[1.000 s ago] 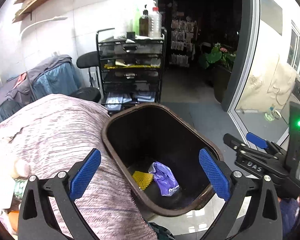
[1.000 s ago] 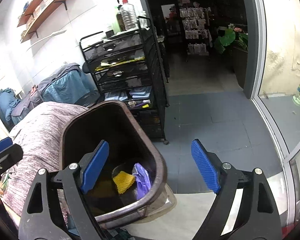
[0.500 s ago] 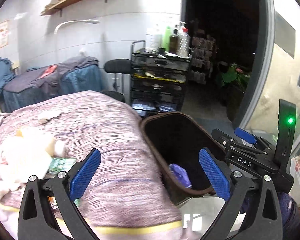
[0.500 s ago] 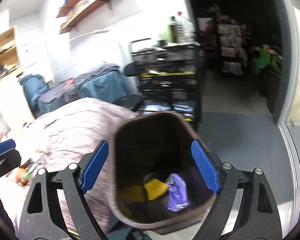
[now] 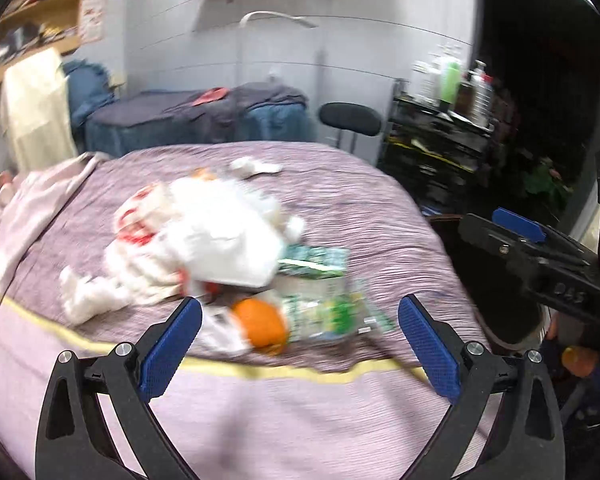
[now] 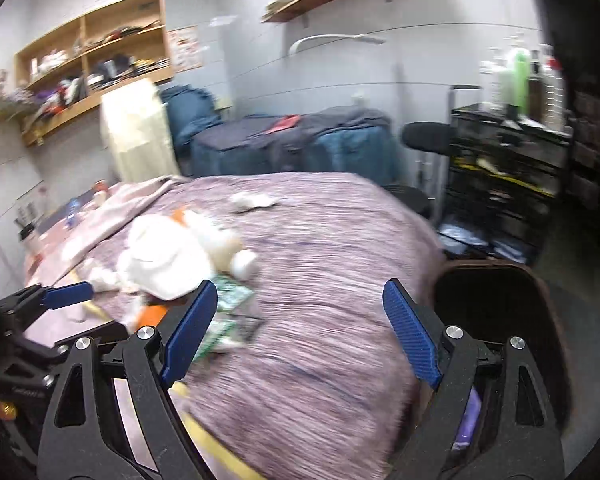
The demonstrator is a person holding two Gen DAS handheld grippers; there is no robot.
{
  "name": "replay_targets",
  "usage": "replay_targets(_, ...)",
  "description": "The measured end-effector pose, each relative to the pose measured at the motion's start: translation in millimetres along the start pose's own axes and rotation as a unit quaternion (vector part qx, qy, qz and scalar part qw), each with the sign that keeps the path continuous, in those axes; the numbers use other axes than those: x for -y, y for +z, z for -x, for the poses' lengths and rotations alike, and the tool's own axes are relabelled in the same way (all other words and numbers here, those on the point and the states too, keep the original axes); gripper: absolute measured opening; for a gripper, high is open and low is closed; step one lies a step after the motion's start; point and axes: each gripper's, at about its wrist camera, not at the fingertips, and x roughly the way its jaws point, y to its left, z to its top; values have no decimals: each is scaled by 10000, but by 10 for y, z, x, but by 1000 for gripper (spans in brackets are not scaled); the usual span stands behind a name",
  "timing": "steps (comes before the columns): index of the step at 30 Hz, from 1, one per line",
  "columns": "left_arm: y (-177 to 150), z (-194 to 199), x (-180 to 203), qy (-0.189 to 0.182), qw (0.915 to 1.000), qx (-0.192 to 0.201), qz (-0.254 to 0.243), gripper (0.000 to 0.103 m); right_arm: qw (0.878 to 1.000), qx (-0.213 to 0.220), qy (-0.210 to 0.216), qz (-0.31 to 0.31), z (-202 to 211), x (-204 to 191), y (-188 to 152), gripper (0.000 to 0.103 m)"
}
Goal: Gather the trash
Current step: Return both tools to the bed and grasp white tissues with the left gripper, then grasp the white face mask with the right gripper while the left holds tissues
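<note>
Claws both stand spread wide, with nothing between the pads. Left gripper (image 5: 299, 338) hangs over the near edge of the purple bedspread (image 5: 360, 204), pointed at the trash heap: white bag (image 5: 220, 236), orange lump (image 5: 262, 326), green wrappers (image 5: 324, 312). Right gripper (image 6: 296, 330) is empty too, above the bedspread just beside the brown bin (image 6: 540, 280), which stands at the bed's right edge. A purple scrap (image 6: 470, 416) lies in the bin.

No txt legible anywhere; motion blur throughout; white lettering on the right gripper (image 5: 568, 276) body at 3 o'clock in the left-wrist view is smeared, unreadable; the green packet (image 5: 314, 258) print on the bed also can't be read.
</note>
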Motion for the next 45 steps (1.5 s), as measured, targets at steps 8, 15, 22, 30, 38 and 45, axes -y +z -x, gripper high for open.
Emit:
replay_targets(8,-132,93,-946,681,9957,-187,606,97,9933,-590,829,550,-468,-731,90,84)
replay_targets(15,-167,72,-1509,935,9908,-372,909,97,9817,-1138,1038,1116,-940,-1318,150,84)
replay_targets(22,-63,-32,-1684,899,9905,-361,973,97,9805,-1326,860,1164,-1362,-1596,318,77)
replay_targets(30,-20,-351,-1767,633,9910,-662,972,95,9820,-1457,796,899,-1624,-1547,342,24)
replay_targets(38,-94,-401,-1847,404,9881,-740,1289,37,9880,-1045,974,580,-1349,-1401,396,10)
replay_targets(45,-88,-49,-1798,421,9883,-348,1422,28,9903,-707,1165,260,-982,-1203,450,9)
